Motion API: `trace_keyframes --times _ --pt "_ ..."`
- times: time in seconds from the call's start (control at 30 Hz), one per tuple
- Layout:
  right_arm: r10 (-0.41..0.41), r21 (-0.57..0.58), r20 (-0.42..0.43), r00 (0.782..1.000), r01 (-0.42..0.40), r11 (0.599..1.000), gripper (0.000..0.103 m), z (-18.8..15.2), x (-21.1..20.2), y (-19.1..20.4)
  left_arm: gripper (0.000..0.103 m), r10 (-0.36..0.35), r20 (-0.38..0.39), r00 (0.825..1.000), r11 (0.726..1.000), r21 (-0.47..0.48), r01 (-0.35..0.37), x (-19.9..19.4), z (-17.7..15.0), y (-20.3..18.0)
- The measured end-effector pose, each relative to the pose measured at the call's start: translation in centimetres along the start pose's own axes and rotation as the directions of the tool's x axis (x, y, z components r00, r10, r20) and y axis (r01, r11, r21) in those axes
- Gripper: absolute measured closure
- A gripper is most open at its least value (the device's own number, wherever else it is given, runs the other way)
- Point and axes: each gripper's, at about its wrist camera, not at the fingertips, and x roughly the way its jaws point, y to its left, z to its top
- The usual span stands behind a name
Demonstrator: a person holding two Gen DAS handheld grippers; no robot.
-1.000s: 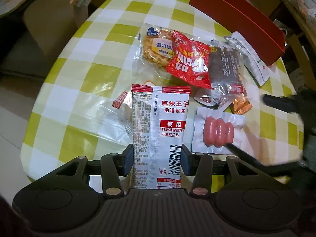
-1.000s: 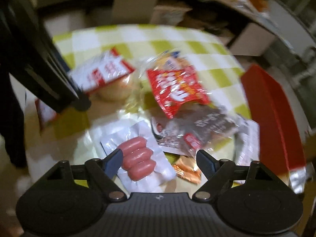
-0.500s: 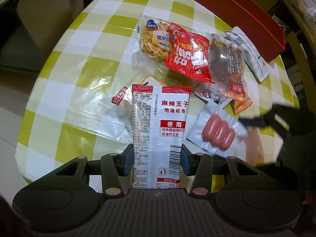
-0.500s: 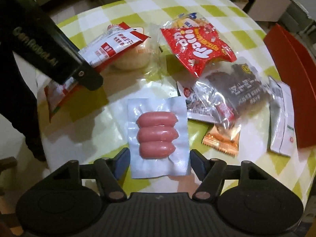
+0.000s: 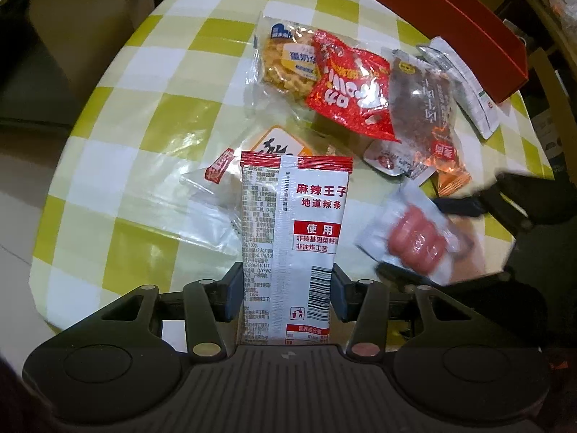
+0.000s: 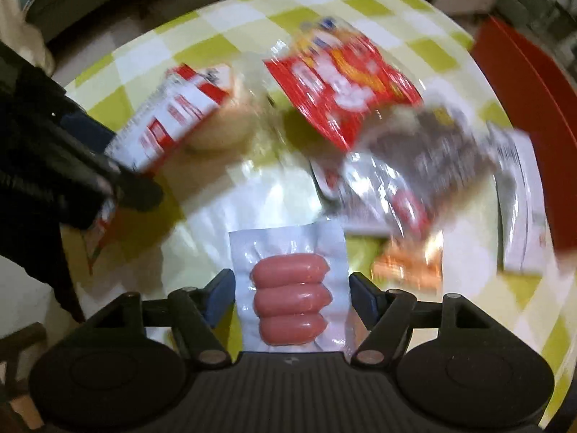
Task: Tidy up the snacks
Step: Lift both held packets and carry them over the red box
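Two grippers: left gripper [image 5: 285, 285] clamps a stiff spicy-strip packet [image 5: 294, 238]; right gripper [image 6: 290, 292], opening, straddles the slippery sausage pack [image 6: 290, 288] beside it.

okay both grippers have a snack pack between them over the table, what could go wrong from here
1. The right gripper has its jaws opening around the sausage pack, which looks lifted and tilted in the left view; the slick pouch could drop.
2. The left gripper pinches the spicy strip packet only by its edges, so it may buckle or slide out.
3. The two grippers are close together above the loose snack pile; they might bump or scatter it before reaching the red tray.
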Motion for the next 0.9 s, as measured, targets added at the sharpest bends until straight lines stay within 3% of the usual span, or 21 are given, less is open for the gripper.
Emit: trace_keyframes --times 0.1,0.43,0.63,0.9 --pt "-0.025 0.061 0.011 1.0 0.025 0.998 0.026 -0.8 -0.8 -0.3 0.047 -0.004 0.0 1.0 1.0 0.003 0.004 -0.1 -0.1 0.0" --pt "-0.032 0.282 0.137 0.99 -0.008 0.959 0.026 -3.3 -5.4 -2.0 0.047 -0.01 0.033 0.999 0.998 0.066 0.008 -1.0 -0.5 -2.3" --pt "-0.088 0.38 0.225 0.97 -0.004 0.925 0.026 -4.2 -8.5 -4.0 0.047 -0.042 0.088 0.995 0.993 0.118 0.031 -2.6 0.0 -4.9" --pt "-0.169 0.487 0.3 0.939 0.001 0.873 0.026 -3.9 -11.2 -8.1 0.048 -0.063 0.187 0.98 0.985 0.167 0.032 -4.2 3.2 -9.1"
